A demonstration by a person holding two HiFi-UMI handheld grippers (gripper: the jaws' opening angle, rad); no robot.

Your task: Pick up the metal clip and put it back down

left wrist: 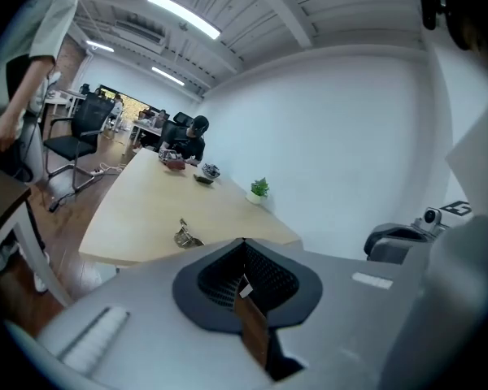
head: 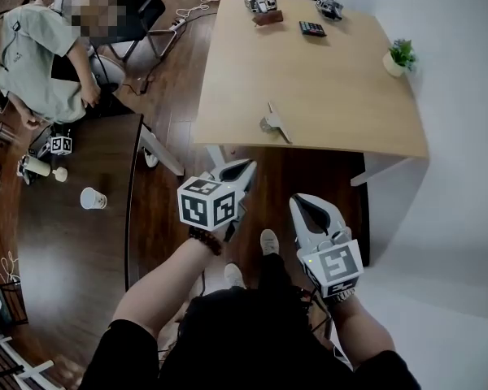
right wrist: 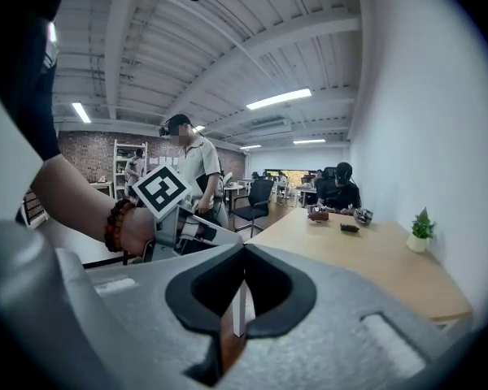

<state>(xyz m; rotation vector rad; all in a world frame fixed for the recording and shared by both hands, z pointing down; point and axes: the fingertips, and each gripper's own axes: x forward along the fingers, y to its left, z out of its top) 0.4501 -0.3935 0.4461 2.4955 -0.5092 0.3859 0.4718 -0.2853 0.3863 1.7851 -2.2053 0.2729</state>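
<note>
The metal clip (head: 274,123) lies near the front edge of the light wooden table (head: 325,88); in the left gripper view the clip (left wrist: 185,235) shows just beyond the jaws. My left gripper (head: 244,167) hangs in front of the table edge, short of the clip and below it, shut with nothing between its jaws (left wrist: 244,240). To its right and closer to me, my right gripper (head: 301,201) is also held off the table. It is shut and empty too (right wrist: 244,246).
A small potted plant (head: 399,58) stands at the table's right edge. A dark keypad (head: 312,28) and other small items (head: 264,8) lie at the far end. A seated person (head: 41,55) and a dark table (head: 73,242) with a paper cup (head: 92,198) are at the left. A white wall runs along the right.
</note>
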